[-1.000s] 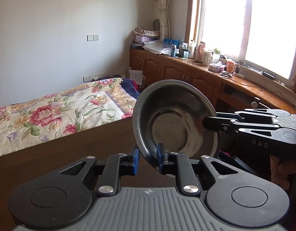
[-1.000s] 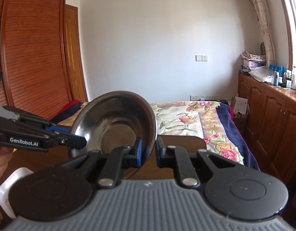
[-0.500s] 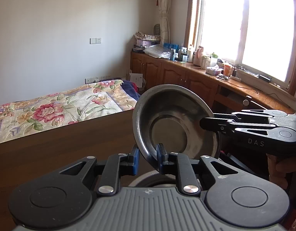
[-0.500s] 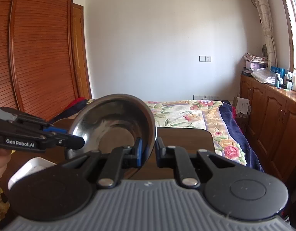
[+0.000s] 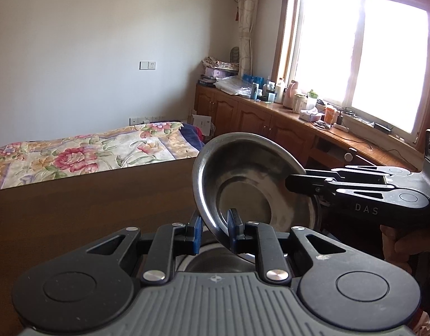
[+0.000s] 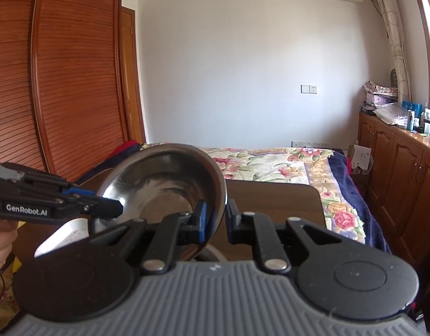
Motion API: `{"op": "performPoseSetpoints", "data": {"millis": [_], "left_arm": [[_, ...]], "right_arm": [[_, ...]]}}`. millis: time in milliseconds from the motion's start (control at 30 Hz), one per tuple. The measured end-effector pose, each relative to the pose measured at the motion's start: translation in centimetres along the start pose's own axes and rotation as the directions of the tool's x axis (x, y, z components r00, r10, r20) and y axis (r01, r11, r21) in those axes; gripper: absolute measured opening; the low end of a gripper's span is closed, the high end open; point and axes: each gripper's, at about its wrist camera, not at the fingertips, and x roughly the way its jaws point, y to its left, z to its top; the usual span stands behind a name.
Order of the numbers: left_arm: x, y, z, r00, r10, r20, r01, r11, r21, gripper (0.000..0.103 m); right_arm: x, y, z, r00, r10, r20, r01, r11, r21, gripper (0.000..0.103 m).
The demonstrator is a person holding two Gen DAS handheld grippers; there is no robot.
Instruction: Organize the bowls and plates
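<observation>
Holding: we've got one steel bowl (image 5: pixel 251 184) up in the air between both grippers, tilted on edge with the inside facing our left camera.
Left gripper (image 5: pixel 213 229): jaws narrow, pinching the bowl's near rim between the blue pads.
Right gripper (image 6: pixel 215 219): same deal on the opposite rim, jaws narrow with the wall of the bowl (image 6: pixel 164 184) between them.
Why two grips: our guess is a thin slick rim would swing in a single pinch, so clamping both sides keeps the tilt under control.
Where it's headed: there's a round metal rim (image 5: pixel 203 257) just below the held bowl, looks like another bowl, so probably we're nesting. Can't see enough of it to be sure.
Also down there: something white (image 6: pixel 63 235) sits low left in the right view, maybe a plate or tray.
Surface: dark brown wooden table (image 5: pixel 89 196), bare where we can see it.
Room: bedroom, floral bedspread (image 5: pixel 83 151) behind the table, wooden wardrobe (image 6: pixel 61 84), cluttered cabinet top (image 5: pixel 299 112) under a bright window.
</observation>
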Motion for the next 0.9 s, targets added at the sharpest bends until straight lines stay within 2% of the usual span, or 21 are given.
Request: {"op": "performPoseSetpoints", "data": {"millis": [267,900], "left_arm": [[-0.1,-0.2,-1.8,1.0,-0.003,-0.01,0.003,1.0,0.005,0.02],[2.6,0.8,-5.5,0.992,0.001,-0.126,-0.005,0.999,-0.031,0.02]], "right_arm": [[0.3,0.5,-1.2,0.999,0.015,-0.037,-0.015,1.0,-0.003,0.016],[2.1,1.5,-4.5,0.989,0.011,-0.149,-0.01,1.0,0.007,0.016]]}}
